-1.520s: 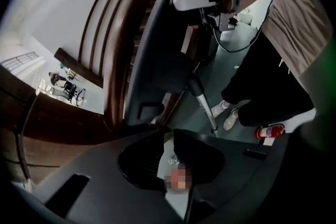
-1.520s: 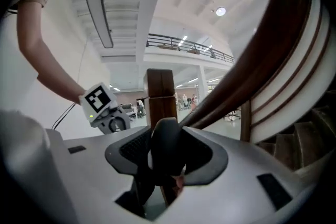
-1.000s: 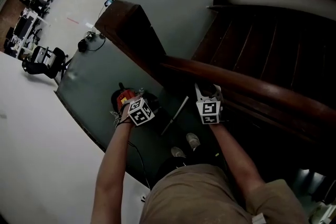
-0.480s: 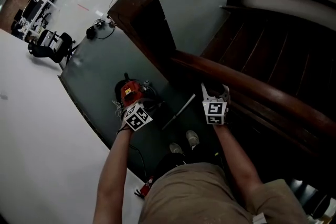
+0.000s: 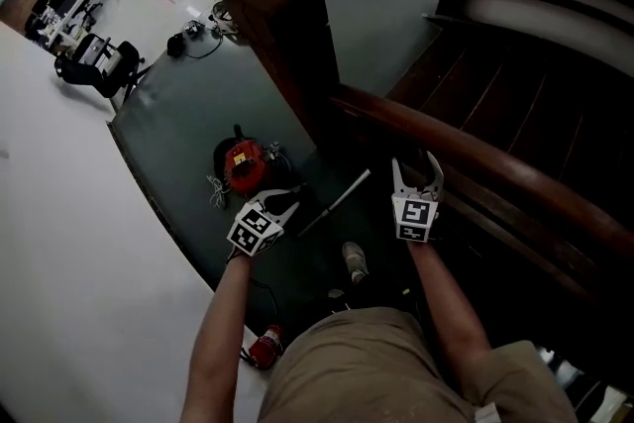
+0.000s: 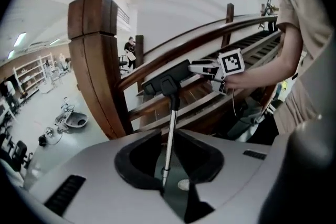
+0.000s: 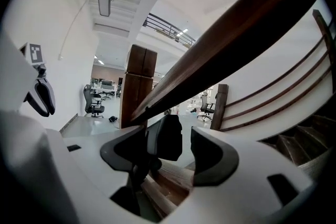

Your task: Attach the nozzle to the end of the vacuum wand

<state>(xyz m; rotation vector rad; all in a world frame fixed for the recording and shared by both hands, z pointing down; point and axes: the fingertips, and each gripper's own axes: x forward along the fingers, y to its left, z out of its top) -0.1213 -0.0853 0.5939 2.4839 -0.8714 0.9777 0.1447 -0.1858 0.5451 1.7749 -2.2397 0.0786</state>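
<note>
The left gripper is clamped tight on the wand — its nozzle sits loose between the right gripper jaws, just opened wide.

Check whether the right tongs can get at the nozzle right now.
Probably yes: the right tongs have just been opening, and the nozzle at the end of the wand sits right between them, with nothing in the way.

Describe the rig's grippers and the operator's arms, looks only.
The left gripper and right gripper both have white-grey bodies, black pads lining two tapered jaws, and a cube of black-and-white square markers at the back. Forearms are bare; the tan top has short sleeves. The right gripper's jaws have just been opening, the black nozzle between them.
</note>
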